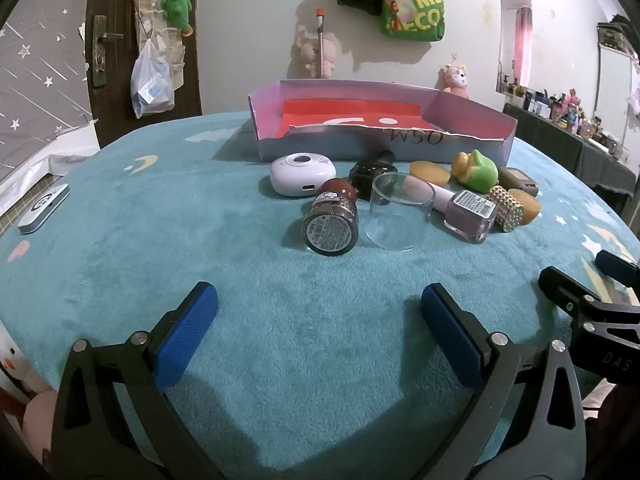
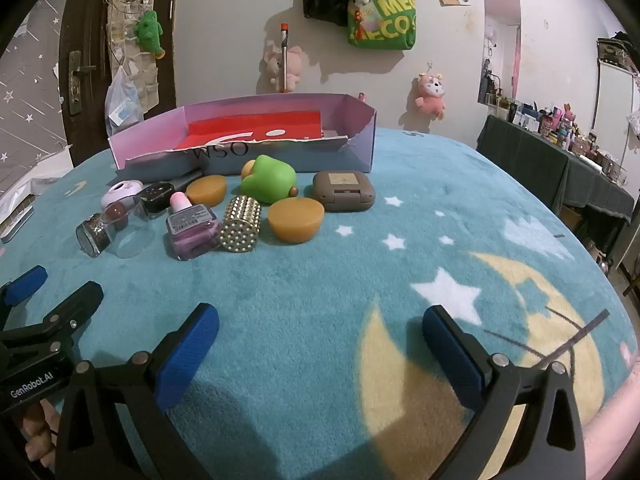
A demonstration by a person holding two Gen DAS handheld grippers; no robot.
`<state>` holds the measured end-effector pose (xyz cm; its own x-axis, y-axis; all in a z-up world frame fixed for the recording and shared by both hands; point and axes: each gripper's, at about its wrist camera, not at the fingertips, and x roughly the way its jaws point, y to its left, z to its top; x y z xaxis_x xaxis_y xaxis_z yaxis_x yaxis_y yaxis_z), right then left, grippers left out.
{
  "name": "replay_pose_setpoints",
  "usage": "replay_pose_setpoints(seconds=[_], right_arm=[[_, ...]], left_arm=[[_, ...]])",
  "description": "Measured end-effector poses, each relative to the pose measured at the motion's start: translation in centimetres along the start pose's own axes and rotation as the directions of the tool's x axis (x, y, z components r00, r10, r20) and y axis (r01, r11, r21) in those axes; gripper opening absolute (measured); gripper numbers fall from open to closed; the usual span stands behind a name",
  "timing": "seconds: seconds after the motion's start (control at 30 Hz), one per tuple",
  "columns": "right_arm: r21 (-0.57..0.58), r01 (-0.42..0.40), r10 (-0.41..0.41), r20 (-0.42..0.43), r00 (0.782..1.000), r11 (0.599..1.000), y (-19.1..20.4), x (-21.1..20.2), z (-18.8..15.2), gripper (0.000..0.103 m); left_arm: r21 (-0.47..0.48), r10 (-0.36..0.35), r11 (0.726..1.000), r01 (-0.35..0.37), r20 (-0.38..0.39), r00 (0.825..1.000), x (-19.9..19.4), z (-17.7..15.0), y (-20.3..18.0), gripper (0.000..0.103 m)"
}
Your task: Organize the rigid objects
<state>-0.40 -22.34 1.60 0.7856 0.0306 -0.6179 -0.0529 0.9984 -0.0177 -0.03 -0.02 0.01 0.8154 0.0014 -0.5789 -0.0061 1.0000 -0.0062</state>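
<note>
A low purple box (image 1: 344, 148) (image 2: 280, 160) with a red lining stands at the back of the teal blanket. In front of it lies a cluster: a white round device (image 1: 298, 174), a red-capped jar (image 1: 332, 218) on its side, a clear glass cup (image 1: 400, 210), a pink bottle (image 1: 470, 214) (image 2: 192, 228), a studded gold cylinder (image 2: 240, 226), a green toy (image 2: 270, 178), two amber pucks (image 2: 296, 218) and a brown case (image 2: 344, 192). My left gripper (image 1: 320, 332) and right gripper (image 2: 320, 340) hover open and empty, short of the cluster.
A silver tin (image 1: 44, 210) lies at the blanket's left edge. Soft toys and bags hang on the wall behind. A dark table (image 2: 560, 160) crowded with small bottles stands to the right. A hand (image 2: 38, 428) grips the left tool.
</note>
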Motion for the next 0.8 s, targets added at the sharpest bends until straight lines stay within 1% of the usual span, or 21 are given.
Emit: replay_pose_setpoints(seconds=[0.8], right_arm=[[-0.002, 0.001, -0.001, 0.002, 1.000, 1.000, 0.04, 0.01, -0.03, 0.103]], left_arm=[[-0.006, -0.002, 1.000, 0.002, -0.007, 1.000, -0.06, 0.23, 0.38, 0.103]])
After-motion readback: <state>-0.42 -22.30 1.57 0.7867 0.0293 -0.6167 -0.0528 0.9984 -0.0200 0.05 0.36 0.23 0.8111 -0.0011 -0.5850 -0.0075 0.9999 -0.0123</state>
